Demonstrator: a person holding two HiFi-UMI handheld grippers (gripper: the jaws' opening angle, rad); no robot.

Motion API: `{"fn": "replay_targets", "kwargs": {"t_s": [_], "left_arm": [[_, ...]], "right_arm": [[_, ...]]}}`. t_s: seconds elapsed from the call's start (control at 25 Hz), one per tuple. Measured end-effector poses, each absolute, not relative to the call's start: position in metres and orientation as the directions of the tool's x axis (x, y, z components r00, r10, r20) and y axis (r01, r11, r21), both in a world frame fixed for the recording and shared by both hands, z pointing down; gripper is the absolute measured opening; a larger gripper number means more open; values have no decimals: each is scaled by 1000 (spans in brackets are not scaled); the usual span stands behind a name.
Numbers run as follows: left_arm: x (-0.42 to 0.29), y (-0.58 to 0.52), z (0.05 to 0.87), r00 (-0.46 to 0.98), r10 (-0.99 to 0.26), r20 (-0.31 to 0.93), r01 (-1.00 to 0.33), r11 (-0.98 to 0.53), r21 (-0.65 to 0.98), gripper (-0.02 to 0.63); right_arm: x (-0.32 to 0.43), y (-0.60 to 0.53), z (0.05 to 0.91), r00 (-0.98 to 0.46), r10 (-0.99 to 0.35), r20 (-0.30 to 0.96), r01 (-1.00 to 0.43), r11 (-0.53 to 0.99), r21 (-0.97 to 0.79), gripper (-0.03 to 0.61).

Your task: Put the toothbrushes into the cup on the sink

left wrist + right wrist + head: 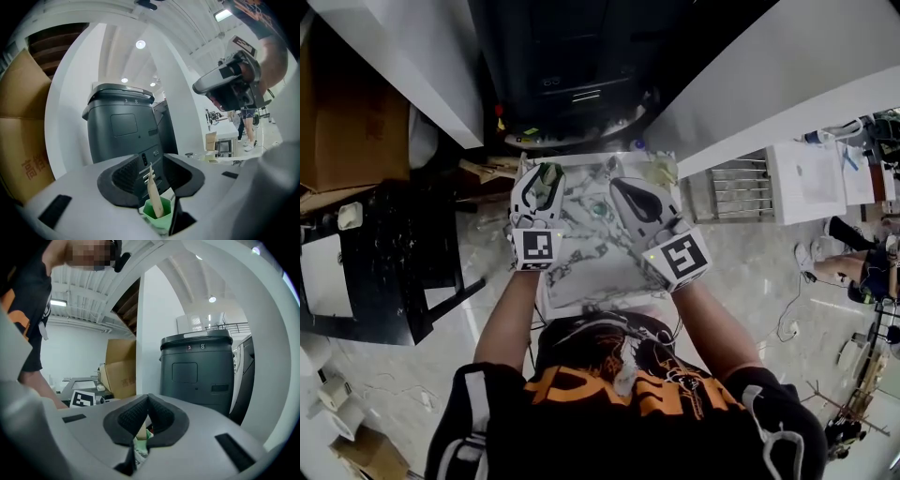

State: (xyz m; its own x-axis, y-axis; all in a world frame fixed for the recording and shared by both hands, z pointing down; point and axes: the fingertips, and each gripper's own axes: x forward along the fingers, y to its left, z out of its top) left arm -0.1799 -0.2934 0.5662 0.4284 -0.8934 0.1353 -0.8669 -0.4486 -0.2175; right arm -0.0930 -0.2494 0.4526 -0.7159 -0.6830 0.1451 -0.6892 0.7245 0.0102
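Observation:
A green cup stands on the marble sink top, near its back left corner. A wooden toothbrush leans in the cup, handle up. My left gripper hangs over the cup, open; the handle rises in the gap and neither pad touches it. In the head view the left gripper covers most of the cup. My right gripper hovers beside it over the basin, shut with nothing between its pads. In the right gripper view, the cup shows just below the shut right gripper.
A dark grey machine stands behind the sink, with white wall panels on both sides. A cardboard box and a black table are at the left. A white table and a seated person are at the right.

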Motion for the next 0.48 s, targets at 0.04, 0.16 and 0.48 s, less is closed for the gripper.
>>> {"fn": "replay_targets", "kwargs": {"t_s": [0.04,0.16,0.48], "left_arm": [[-180,-291,562,430,-893,131,-866,-449,-220,181],[-179,-283,546,434,-894,108,-863,-447,-235,183],[-172,-230,474,501,-865,14,-830,-486,-273,118]], "right_arm": [[-94,-248,452,-718,-681,143,-687,726,12,14],[-96,-241,447,-726,-676,128,-680,733,13,14],[-85,-216,426,-737,-671,78,-672,740,15,14]]}}
